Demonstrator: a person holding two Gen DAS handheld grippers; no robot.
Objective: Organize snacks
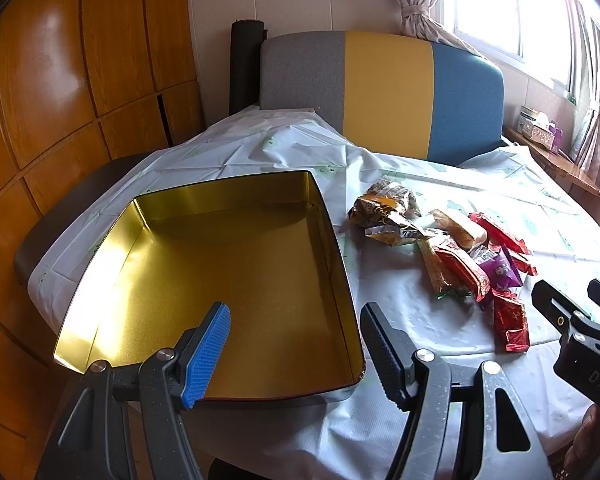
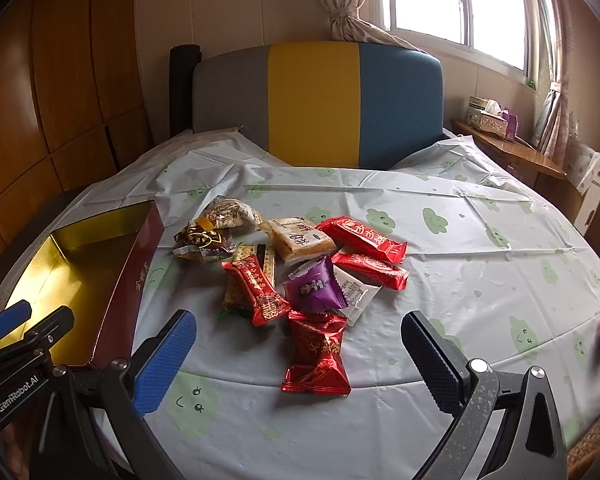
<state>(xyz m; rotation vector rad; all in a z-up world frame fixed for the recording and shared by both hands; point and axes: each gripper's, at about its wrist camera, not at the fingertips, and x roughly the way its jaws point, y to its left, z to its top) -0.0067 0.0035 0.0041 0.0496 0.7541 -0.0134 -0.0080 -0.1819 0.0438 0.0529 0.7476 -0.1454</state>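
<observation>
An open tin box [image 1: 204,272] with a gold inside and dark red outer wall [image 2: 128,288] stands empty on the table's left. A pile of wrapped snacks [image 2: 300,264] lies to its right: several red packets, a purple one [image 2: 314,290], a beige biscuit pack [image 2: 296,238] and brown-gold wrappers [image 2: 204,240]; the pile also shows in the left wrist view [image 1: 452,256]. My left gripper [image 1: 296,352] is open and empty over the box's near right corner. My right gripper [image 2: 296,356] is open and empty, with the nearest red packet [image 2: 318,354] between its fingers' line.
The round table wears a white cloth with green cloud faces [image 2: 480,248]. A grey, yellow and blue chair back [image 2: 316,104] stands behind it. Wooden cabinets [image 1: 60,100] are at left. A wooden side shelf with tissue boxes [image 2: 492,120] is under the window at right.
</observation>
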